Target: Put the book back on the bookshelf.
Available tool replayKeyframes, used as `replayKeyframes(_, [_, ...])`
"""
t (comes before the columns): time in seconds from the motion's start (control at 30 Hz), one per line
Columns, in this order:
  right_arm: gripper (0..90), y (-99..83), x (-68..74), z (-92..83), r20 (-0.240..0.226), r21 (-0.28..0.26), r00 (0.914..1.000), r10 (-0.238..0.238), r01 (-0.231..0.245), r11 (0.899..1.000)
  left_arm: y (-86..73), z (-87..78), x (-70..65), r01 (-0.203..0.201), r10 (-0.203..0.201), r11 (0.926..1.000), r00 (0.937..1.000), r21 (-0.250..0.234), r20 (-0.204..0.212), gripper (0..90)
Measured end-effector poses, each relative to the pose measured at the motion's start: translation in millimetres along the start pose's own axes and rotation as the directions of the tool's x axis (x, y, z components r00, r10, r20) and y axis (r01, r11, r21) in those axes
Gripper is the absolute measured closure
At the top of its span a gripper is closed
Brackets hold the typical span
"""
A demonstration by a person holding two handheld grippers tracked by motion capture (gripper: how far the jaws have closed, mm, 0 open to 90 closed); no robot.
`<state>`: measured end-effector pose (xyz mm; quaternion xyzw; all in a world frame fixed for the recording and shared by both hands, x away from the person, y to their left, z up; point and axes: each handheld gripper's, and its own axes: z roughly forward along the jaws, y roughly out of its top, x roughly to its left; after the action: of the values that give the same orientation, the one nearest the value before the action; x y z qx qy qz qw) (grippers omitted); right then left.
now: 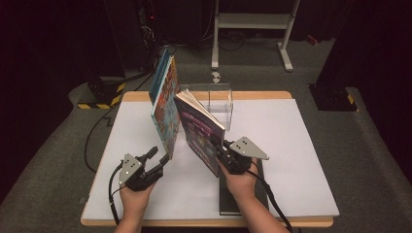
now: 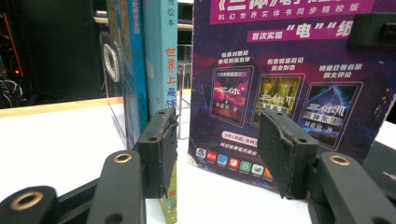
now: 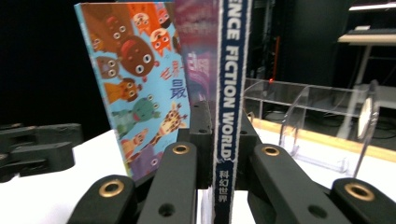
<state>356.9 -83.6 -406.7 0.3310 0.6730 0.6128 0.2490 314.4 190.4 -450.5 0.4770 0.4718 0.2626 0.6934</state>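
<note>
Room was dark, walls black. Grey carpet floor point(image 1: 311, 73) w/ cables. White metal stand point(image 1: 252, 22) stood at back; black bases w/ yellow-black hazard tape point(image 1: 99, 94) at left. Wood-edged table point(image 1: 311, 145) had white top, lit from above.

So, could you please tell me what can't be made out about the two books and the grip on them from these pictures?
- Purple magazine: in the left gripper view its title is cut off by the top edge.
- Picture book: in the high view, too small to tell whether the left tool presses it.
- Black object: in the high view, largely hidden under the right forearm.
</note>
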Motion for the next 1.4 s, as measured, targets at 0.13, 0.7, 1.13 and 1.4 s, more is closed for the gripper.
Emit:
replayKeyframes(0.13, [80.9,-2.3,1.5,-4.5,-0.017,0.0,0.9999,0.003,-0.003,1.0,-1.2,0.7,-3.2,0.0,0.0,0.9999,0.9999,0.016,0.017,49.3])
replayKeyframes(0.7, [73.8,-15.2,-0.8,-14.5,-0.058,0.053,0.9972,0.047,-0.044,0.998,-2.8,9.1,-23.2,-0.004,0.001,0.9978,0.9988,0.067,0.05,39.5])
replayKeyframes(1.13, [74.6,-25.1,-4.0,-21.7,-0.074,0.083,0.9928,0.095,-0.088,0.993,15.1,37.3,-59.2,0.014,-0.021,0.9984,0.9922,0.055,0.123,34.6])
replayKeyframes(1.4, [74.9,-28.0,-3.3,-24.8,-0.098,0.093,0.9901,0.1,-0.091,0.991,18.8,65.7,-76.5,-0.01,0.004,0.9977,0.9961,0.067,0.089,44.4])
